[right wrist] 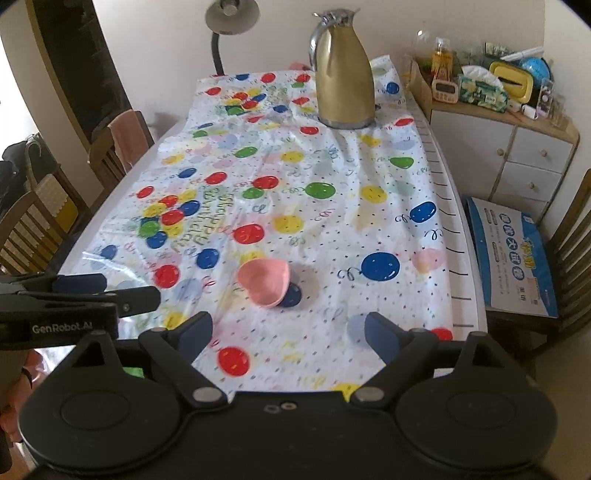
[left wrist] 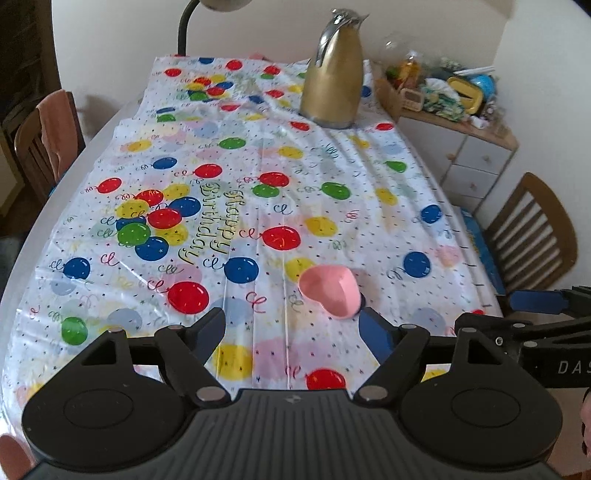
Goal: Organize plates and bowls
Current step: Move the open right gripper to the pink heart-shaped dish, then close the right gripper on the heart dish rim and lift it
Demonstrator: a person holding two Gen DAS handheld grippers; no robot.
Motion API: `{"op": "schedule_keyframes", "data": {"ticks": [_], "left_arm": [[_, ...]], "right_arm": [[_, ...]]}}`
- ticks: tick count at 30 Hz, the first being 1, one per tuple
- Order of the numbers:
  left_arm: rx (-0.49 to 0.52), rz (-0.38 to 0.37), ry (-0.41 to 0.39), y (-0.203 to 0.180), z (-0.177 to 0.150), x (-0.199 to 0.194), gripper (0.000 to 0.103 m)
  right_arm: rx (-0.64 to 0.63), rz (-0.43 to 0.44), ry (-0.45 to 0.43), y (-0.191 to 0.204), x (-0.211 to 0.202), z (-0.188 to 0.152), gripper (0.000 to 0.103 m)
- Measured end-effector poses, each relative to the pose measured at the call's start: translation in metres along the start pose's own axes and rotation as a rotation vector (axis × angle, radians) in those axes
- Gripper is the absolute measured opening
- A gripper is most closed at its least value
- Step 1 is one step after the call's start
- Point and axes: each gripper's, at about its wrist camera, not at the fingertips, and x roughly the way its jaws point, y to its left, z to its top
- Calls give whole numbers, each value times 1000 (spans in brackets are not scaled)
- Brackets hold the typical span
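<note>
A pink heart-shaped bowl (left wrist: 328,291) (right wrist: 264,282) sits tilted on the balloon-print tablecloth (left wrist: 258,166) (right wrist: 332,221). It leans on a dark blue round thing (right wrist: 292,296) that is mostly hidden under it. My left gripper (left wrist: 291,325) hovers just short of the bowl, open and holding nothing, with the bowl ahead of its right finger. My right gripper (right wrist: 288,328) is also open and holds nothing, the bowl lying a little beyond it. Each gripper shows at the edge of the other's view: the right gripper (left wrist: 535,301) and the left gripper (right wrist: 110,291).
A gold thermos jug (left wrist: 332,81) (right wrist: 345,74) stands at the far end of the table beside a desk lamp (right wrist: 229,22). A cluttered wooden cabinet (right wrist: 517,140) is at the back right. Wooden chairs (left wrist: 535,236) (right wrist: 33,229) flank the table, one bearing a blue box (right wrist: 513,254).
</note>
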Motion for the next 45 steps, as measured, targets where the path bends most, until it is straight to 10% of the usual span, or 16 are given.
{"op": "schedule_keyframes", "data": {"ticks": [28, 45], "left_arm": [[-120, 2, 154, 11, 29, 146, 78], [-71, -40, 173, 1, 20, 161, 10]], "right_arm": [[24, 118, 171, -25, 149, 23, 61], [53, 145, 172, -18, 169, 21, 4]]}}
